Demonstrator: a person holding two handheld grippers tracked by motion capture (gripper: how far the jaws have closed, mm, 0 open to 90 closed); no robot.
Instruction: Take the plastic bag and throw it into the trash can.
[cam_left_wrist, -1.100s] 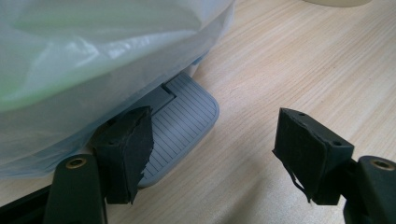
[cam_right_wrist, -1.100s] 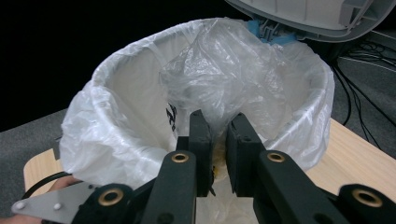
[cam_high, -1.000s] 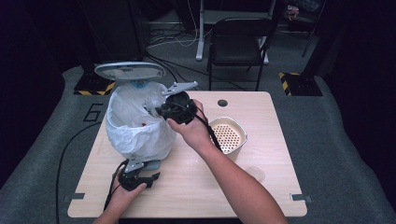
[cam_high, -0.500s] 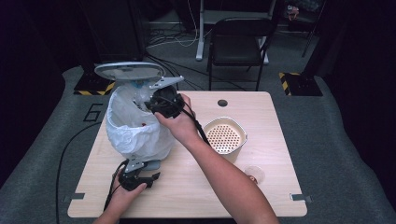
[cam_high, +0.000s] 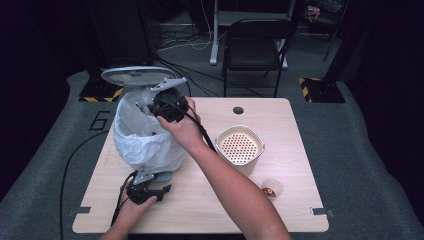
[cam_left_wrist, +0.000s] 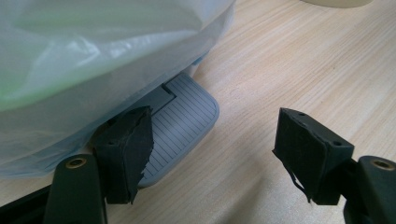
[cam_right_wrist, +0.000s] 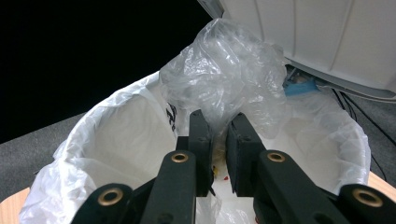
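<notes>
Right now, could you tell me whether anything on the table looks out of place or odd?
Nothing looks spilled or damaged. The one oddity is a crumpled wad of clear plastic held above the open bin by the right gripper. The left gripper sits open around the bin's grey pedal, with the lid up.

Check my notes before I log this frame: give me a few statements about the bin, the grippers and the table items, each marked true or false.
1. The bin lid stands open. True.
2. The right gripper is shut on a crumpled plastic bag above the bin. True.
3. The left gripper is clamped on the pedal. False: its jaws are open beside it.
4. The perforated basket sits inside the bin. False: it rests on the table.
</notes>
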